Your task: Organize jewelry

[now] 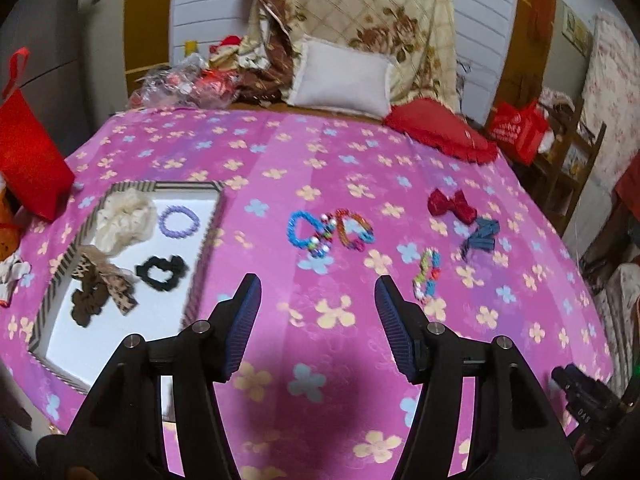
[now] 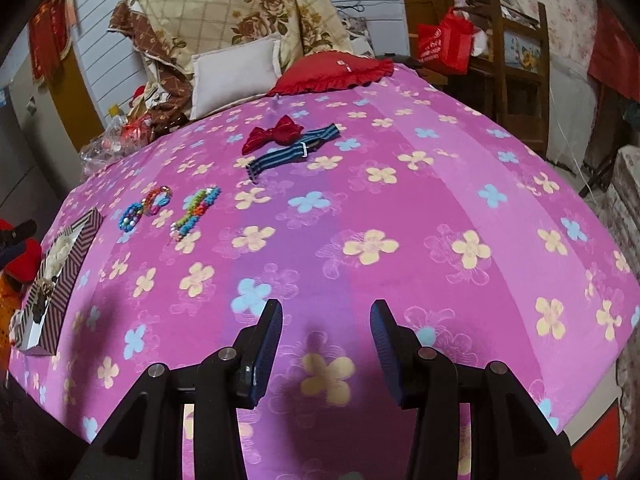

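A striped-rim tray (image 1: 202, 246) lies at the left on the pink flowered bed (image 1: 320, 152). It holds a cream scrunchie (image 1: 124, 220), a purple hair tie (image 1: 179, 221), a black scrunchie (image 1: 162, 273) and a leopard bow (image 1: 102, 286). Loose on the bed lie beaded bracelets (image 1: 330, 232), another beaded bracelet (image 1: 428, 274), a red bow (image 1: 452, 205) and a blue striped band (image 1: 482, 236). My left gripper (image 1: 318, 292) is open and empty, near the bracelets. My right gripper (image 2: 326, 320) is open and empty, far from the bracelets (image 2: 172, 210), the red bow (image 2: 276, 134) and the band (image 2: 294, 152).
A white pillow (image 1: 344, 78), a red cushion (image 1: 440, 130) and a folded floral quilt (image 1: 360, 20) lie at the bed's far end. A red bag (image 1: 28, 152) stands left of the tray. The tray (image 2: 60, 280) sits near the bed's left edge. A wooden chair (image 2: 516, 72) stands right.
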The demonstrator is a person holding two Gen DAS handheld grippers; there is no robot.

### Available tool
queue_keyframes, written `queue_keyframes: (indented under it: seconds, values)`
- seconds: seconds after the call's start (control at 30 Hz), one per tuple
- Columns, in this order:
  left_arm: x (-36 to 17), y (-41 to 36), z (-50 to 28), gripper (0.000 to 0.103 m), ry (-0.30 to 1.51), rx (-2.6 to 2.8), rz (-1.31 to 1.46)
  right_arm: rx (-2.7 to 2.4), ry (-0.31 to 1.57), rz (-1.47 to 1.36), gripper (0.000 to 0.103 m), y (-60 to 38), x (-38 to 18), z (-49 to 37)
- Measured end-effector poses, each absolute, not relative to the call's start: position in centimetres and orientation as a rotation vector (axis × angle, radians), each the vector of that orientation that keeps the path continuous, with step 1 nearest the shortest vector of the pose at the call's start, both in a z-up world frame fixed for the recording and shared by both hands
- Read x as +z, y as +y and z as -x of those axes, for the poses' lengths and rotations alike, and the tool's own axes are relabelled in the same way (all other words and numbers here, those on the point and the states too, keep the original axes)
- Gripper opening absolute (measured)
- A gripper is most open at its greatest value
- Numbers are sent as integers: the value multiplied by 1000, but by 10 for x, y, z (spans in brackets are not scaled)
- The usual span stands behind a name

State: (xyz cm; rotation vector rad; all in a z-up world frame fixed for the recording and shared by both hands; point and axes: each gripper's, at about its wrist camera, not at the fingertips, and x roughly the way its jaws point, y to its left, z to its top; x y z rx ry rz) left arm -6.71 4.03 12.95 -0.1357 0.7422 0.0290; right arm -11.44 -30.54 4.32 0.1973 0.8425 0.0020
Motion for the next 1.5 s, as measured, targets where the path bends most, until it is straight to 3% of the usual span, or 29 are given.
queue_keyframes:
  seconds: [0.8, 1.03, 1.3, 1.5]
  values:
    - [91, 5, 29, 59, 865, 34, 48, 19, 831, -171, 44, -318, 31, 64]
    - [70, 2, -17, 59, 947, -7, 67, 53, 827, -163, 44, -299, 27, 42]
    - [38, -52, -72, 59, 1023, -170, 18, 77, 838, -146, 44, -290, 25, 34]
    - [22, -73, -96, 50, 1049, -250, 10, 82, 849, -168, 45, -293, 21, 31]
